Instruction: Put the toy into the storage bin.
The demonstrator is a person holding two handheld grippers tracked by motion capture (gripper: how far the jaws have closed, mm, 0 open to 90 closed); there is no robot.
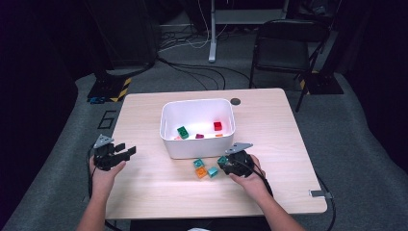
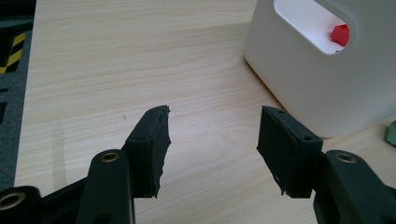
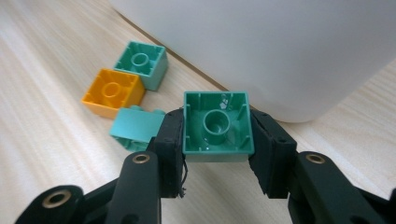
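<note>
Right gripper (image 3: 217, 140) is clamped on a green brick (image 3: 217, 126), hollow side facing its camera; high view misses that. Left gripper (image 2: 212, 144) is parted, holding nothing.

A light wooden table (image 1: 159, 192) fills the centre of the frame. A white bin (image 1: 198, 144) sits just above the middle. Just below it, three small blocks lie together: green (image 1: 198, 163), orange (image 1: 201, 172) and pale teal (image 1: 212, 172).
</note>
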